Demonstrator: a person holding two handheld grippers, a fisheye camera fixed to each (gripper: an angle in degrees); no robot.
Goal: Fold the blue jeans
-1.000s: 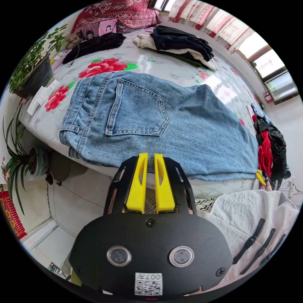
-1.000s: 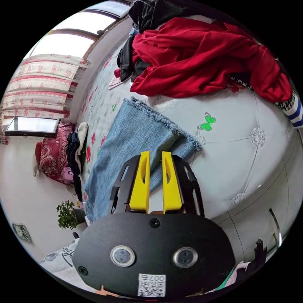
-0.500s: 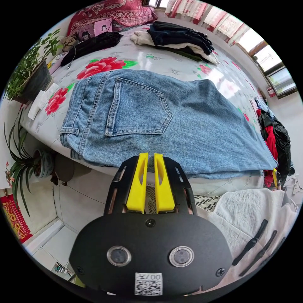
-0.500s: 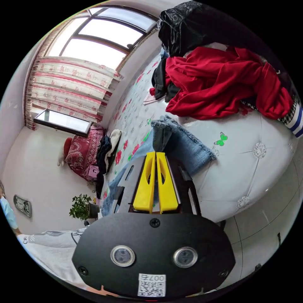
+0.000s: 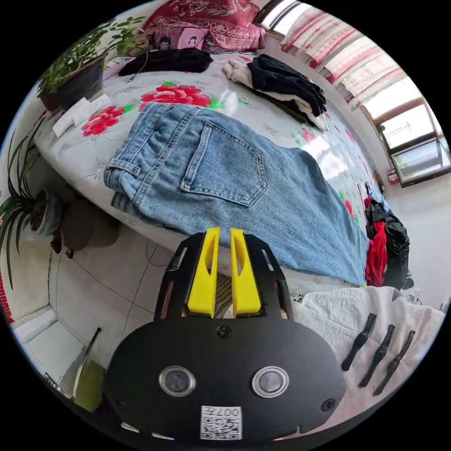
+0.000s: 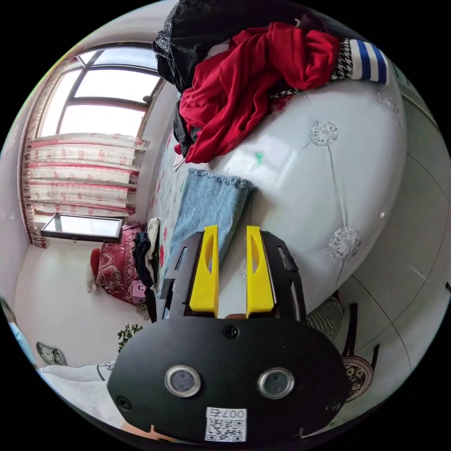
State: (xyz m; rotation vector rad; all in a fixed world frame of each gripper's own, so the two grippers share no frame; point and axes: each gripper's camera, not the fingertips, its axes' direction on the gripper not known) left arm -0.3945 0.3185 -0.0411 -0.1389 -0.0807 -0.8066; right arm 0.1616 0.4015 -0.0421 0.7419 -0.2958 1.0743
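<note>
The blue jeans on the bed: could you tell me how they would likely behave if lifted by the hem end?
The blue jeans would probably sag and drape, since they lie flat and layered. The thick denim looks fairly heavy, so the waistband end may drag. The frayed hem should grip well, not slip.

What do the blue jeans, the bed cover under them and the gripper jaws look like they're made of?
The blue jeans look like faded cotton denim: twill weave, stitched back pocket and a frayed hem in the right gripper view. The bed cover seems a glossy, satin-like tufted fabric, judging by its sheen and button dimples. The left gripper has jaws that appear to be matte yellow plastic, likely moulded or printed.
</note>
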